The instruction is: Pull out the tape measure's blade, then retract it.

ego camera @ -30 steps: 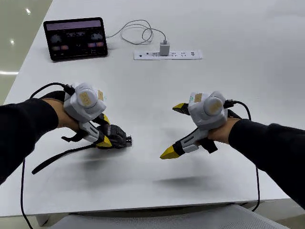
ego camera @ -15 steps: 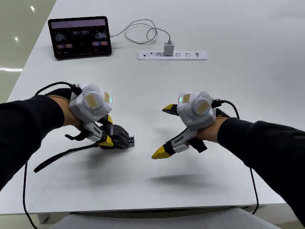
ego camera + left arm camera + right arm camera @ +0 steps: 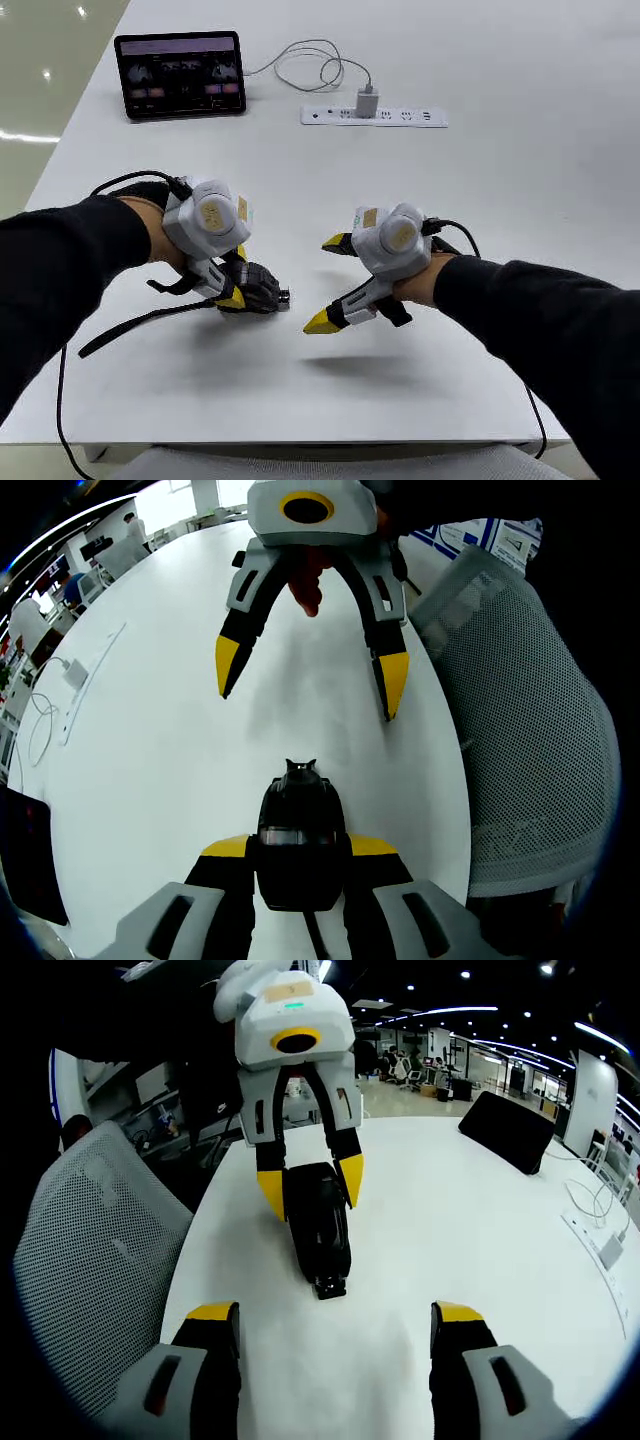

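Black tape measure (image 3: 258,287) on the white table (image 3: 480,200), pinched in your left gripper (image 3: 238,278). In the head view its long axis runs 9-to-3. The blade hook (image 3: 284,296) points to 3 o'clock, at your right gripper (image 3: 327,282), near it with jaws spread.
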`<state>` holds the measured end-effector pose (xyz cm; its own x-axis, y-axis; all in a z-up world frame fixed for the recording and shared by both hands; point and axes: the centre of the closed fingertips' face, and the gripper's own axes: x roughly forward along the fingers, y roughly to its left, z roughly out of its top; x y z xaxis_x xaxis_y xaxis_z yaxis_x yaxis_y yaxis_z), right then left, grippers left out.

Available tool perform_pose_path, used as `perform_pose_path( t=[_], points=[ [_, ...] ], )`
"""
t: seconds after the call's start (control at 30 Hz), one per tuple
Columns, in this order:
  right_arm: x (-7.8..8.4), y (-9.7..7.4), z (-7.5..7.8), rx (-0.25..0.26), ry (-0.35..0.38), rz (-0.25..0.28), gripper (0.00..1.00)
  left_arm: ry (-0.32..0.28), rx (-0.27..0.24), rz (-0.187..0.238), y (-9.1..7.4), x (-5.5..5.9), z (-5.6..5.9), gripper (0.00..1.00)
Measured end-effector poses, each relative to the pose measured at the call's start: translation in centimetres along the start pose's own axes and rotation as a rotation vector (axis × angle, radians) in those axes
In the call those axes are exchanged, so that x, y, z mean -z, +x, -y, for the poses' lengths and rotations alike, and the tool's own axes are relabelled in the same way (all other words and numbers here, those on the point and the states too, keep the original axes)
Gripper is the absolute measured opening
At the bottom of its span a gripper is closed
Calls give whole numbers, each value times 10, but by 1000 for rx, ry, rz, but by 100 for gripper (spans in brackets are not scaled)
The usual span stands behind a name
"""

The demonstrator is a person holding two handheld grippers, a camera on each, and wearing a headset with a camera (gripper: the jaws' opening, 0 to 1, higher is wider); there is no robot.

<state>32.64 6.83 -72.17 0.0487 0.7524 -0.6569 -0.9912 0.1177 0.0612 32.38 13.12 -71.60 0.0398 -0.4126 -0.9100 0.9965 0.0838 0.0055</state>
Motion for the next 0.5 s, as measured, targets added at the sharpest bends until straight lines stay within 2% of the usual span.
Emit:
perform_pose_path(
  t=[0.17, 0.27, 0.4, 0.5],
  points=[
    [0, 10, -1, -13, 0, -7, 52, -6, -6, 12, 0, 0, 0, 30],
    [2, 18, -4, -23, -27, -26, 45, -8, -8, 18, 0, 0, 0, 30],
    [1, 27, -2, -19, -38, -37, 39, -8, -10, 13, 0, 0, 0, 30],
    [0, 34, -6, -29, -59, -47, 35, -14, -11, 11, 0, 0, -1, 30]
  ],
)
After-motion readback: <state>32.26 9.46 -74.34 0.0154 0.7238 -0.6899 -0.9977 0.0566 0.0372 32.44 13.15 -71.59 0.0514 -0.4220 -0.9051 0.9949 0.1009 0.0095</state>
